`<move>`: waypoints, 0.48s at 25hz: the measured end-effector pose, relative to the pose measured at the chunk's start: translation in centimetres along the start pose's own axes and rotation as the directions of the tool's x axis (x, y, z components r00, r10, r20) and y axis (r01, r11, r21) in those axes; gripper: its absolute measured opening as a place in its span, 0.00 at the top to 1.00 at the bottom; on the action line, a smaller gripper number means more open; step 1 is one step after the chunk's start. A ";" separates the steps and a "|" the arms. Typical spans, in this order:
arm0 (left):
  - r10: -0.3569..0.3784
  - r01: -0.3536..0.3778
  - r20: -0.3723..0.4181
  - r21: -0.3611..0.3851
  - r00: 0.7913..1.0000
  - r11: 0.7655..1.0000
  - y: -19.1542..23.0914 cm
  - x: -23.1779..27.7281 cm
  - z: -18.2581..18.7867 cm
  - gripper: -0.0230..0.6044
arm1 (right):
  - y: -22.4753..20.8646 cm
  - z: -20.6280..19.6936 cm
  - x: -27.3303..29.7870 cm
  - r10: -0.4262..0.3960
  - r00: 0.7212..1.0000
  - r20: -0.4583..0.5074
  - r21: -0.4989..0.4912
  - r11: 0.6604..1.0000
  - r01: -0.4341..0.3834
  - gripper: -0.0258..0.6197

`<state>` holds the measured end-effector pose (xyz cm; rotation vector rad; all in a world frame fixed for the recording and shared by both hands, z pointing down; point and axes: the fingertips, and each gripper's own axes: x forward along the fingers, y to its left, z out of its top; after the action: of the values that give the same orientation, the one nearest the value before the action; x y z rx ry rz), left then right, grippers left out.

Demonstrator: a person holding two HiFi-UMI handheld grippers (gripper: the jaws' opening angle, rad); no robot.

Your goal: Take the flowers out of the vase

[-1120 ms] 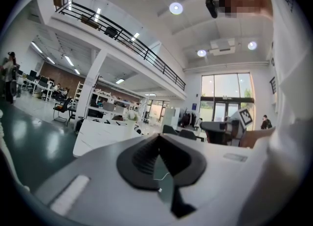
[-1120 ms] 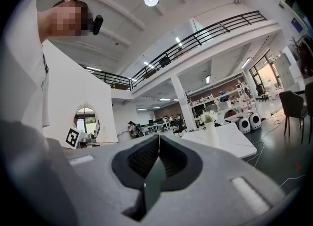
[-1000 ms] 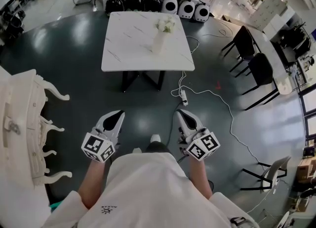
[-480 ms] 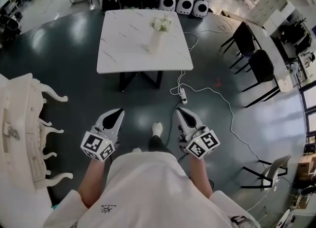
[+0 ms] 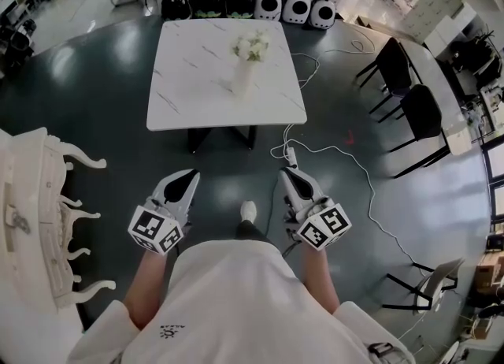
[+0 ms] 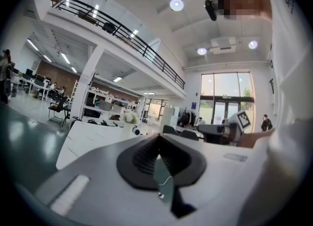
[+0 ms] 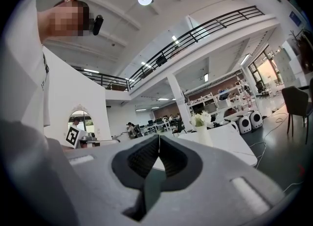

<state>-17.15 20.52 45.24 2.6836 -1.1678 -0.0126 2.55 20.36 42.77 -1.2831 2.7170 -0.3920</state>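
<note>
White flowers (image 5: 250, 45) stand in a pale vase (image 5: 243, 80) toward the far right of a white marbled table (image 5: 189, 79), well apart from the person across a dark floor (image 5: 102, 110). Nearer, the left gripper (image 5: 191, 175) and right gripper (image 5: 285, 175) point level, each with its jaws together on nothing. Black-and-white square codes mark the marker cubes (image 5: 156, 231); a small print on the person's white shirt (image 5: 236, 299) is too small to read.
</note>
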 end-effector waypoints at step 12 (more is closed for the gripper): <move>0.017 -0.017 -0.014 0.001 1.000 1.000 1.6 8.6 1.5 0.98 | -9.2 3.2 3.4 0.013 1.000 0.003 0.011 1.000 -0.013 0.96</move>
<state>-12.57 12.94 44.80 2.6704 -1.1863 0.0093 7.91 11.54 42.32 -1.2618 2.7150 -0.4027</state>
